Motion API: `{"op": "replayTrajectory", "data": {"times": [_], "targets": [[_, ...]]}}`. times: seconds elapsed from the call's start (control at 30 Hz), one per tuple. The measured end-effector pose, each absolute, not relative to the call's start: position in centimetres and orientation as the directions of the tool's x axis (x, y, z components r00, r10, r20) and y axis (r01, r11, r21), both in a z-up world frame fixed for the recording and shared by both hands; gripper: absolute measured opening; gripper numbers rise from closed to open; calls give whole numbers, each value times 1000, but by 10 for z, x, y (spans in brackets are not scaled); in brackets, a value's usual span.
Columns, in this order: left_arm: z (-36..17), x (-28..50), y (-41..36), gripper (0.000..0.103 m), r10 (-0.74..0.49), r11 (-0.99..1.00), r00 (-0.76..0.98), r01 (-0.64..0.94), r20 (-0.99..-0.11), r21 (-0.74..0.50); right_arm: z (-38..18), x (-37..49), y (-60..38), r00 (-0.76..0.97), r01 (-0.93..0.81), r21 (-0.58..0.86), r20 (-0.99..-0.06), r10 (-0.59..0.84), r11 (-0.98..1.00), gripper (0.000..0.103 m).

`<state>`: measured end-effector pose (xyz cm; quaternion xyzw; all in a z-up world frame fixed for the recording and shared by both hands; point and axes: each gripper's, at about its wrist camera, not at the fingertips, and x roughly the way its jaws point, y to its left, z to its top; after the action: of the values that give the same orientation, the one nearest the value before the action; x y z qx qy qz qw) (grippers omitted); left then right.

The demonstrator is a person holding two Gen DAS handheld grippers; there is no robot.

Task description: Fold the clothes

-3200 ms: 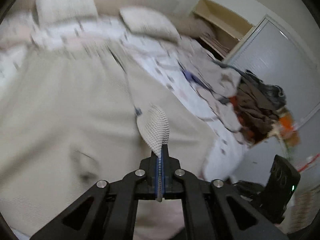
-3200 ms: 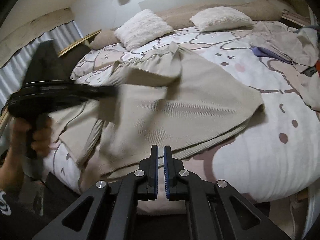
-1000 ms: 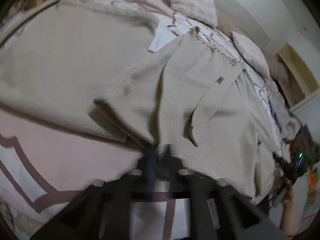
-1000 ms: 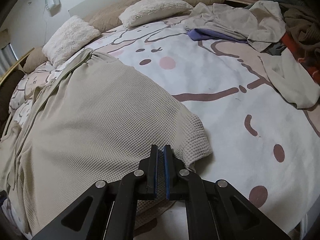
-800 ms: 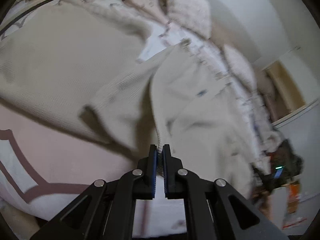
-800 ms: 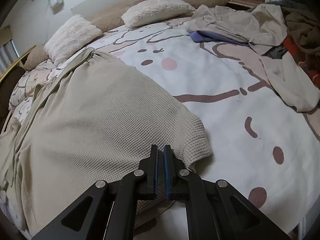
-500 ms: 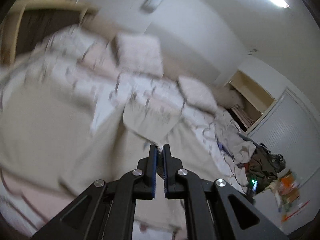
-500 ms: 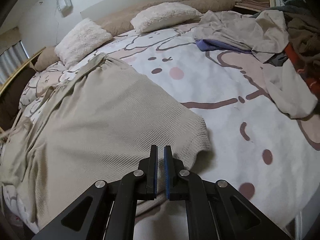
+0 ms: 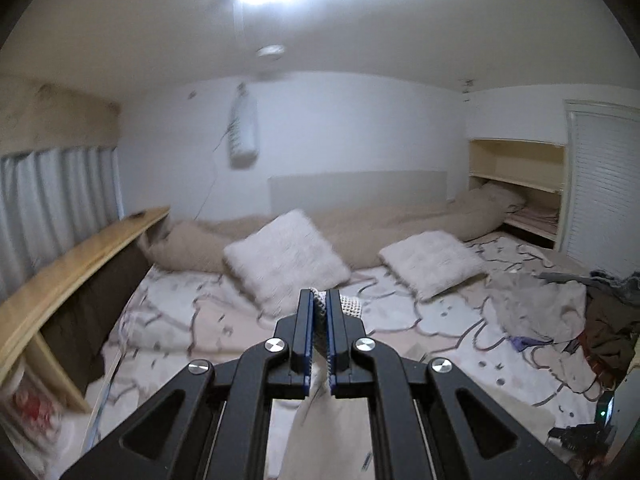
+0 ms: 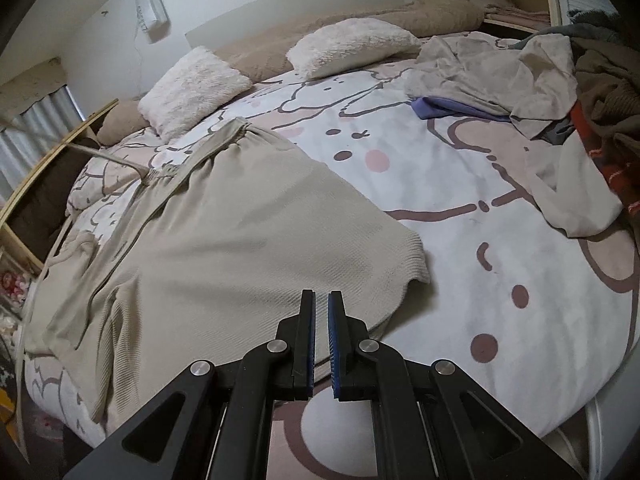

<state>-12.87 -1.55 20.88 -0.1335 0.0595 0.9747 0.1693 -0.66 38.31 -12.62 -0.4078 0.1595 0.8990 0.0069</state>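
Left wrist view looks level across the bedroom, and the left gripper [image 9: 320, 308] is pinching a bit of beige waffle-knit cloth [image 9: 345, 307] between its blue-lined fingers [image 9: 305, 332], a tuft of it poking out above the tips and more hanging down below. Past it sit two fluffy white pillows [image 9: 286, 266], one near the middle and one further right, leaning against a long tan bolster [image 9: 372, 224] at the head of the bed. A wooden shelf [image 9: 76, 264] runs along the left side under grey curtains [image 9: 52, 200], and a heap of clothes [image 9: 560, 312] crowds the right edge of the bed.

From the right wrist view, the beige garment [image 10: 224, 240] lies spread over the near-left half of the bed, its gathered waistband [image 10: 224, 136] toward the pillows and its rounded hem corner [image 10: 412, 256] toward the middle of the mattress. One strip of it stretches taut up and off to the left edge. The right gripper [image 10: 321, 304] hovers just above the garment's near edge, its fingers parted by a narrow gap with nothing between them. The bedsheet [image 10: 460, 200], white with brown cartoon outlines and pink spots, is bare to the right of the garment, and the pile of mixed clothes lies in the far right corner, well apart from it.
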Motion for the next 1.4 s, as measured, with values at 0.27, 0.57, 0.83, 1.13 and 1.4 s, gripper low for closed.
{"op": "replayTrajectory", "data": {"times": [0.27, 0.57, 0.83, 1.13, 1.4], "targets": [[191, -137, 119, 6, 534, -796, -781, -594, -324, 118, -118, -4, 381, -687, -108, 310, -710, -154, -945, 5], [36, -122, 294, 6, 673, -545, -433, -838, -600, -6, -108, 13, 399, -716, -132, 335, -683, -144, -933, 5], [-86, -102, 353, 6, 560, -477, -287, -879, -777, -19, -110, 26, 432, -738, -211, 370, -667, -100, -905, 5], [-117, -98, 308, 57, 599, -523, -169, -822, -783, -223, -118, 13, 427, -728, -206, 406, -671, -137, -890, 5], [-96, -94, 155, 67, 558, -724, -313, -636, -769, -266, -126, -6, 416, -711, -176, 412, -681, -174, -894, 6]]}}
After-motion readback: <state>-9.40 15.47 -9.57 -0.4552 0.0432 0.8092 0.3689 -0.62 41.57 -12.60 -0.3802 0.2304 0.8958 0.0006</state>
